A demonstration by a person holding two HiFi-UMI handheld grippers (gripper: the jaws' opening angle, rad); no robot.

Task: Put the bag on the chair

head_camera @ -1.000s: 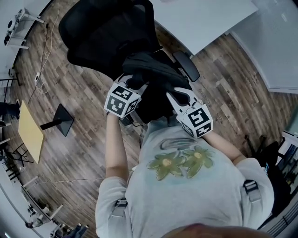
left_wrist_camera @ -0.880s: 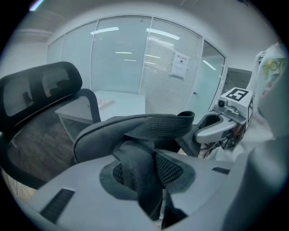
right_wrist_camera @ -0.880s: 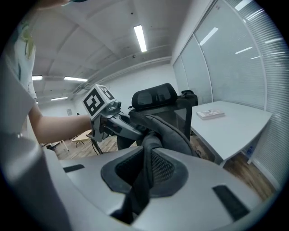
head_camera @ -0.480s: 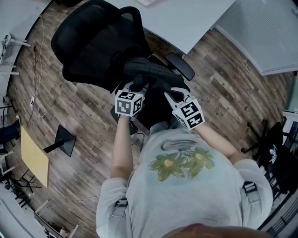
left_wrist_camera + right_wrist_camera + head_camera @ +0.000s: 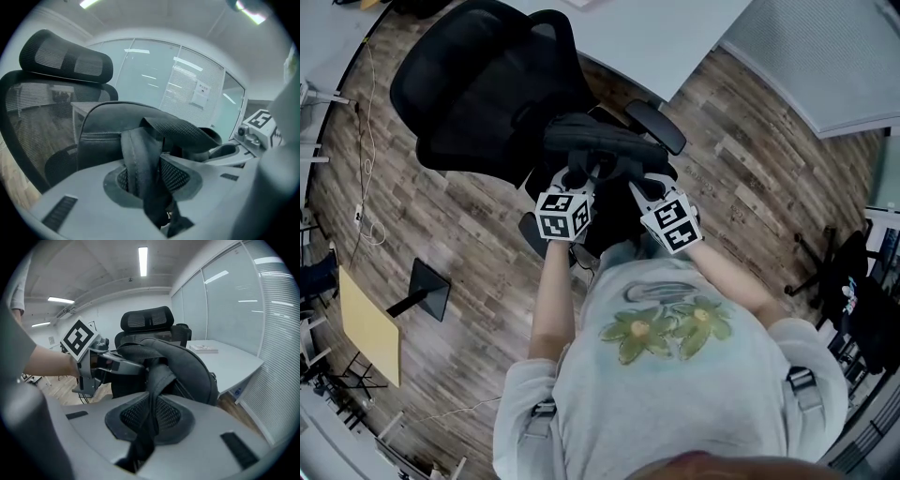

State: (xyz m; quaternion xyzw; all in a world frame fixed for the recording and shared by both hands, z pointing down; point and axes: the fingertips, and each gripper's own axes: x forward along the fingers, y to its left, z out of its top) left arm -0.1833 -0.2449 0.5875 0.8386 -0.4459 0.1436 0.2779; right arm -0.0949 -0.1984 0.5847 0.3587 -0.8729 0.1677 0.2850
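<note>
A black backpack [image 5: 605, 145] hangs over the seat of a black mesh office chair [image 5: 478, 84], held by its two straps. My left gripper [image 5: 575, 180] is shut on one padded strap [image 5: 140, 159], which runs down between its pads. The right gripper [image 5: 643, 189] is shut on the other strap [image 5: 152, 408]. In the left gripper view the bag's body [image 5: 117, 126] is just ahead of my left gripper [image 5: 150, 185], with the chair's backrest [image 5: 33, 112] behind it. From my right gripper [image 5: 150, 417] the bag [image 5: 187, 364] hides most of the chair; its headrest [image 5: 147, 319] shows above it.
A grey desk [image 5: 666, 33] stands right behind the chair, close to its armrest [image 5: 654, 127]. A pale partition [image 5: 825, 66] is at the upper right. On the wood floor to the left are a black stand base [image 5: 427, 289], a yellow tabletop [image 5: 366, 323] and cables.
Both grippers have drawn a little closer together with the bag still in them. The bag and chair have shifted up and left in the head view as the person moved.
</note>
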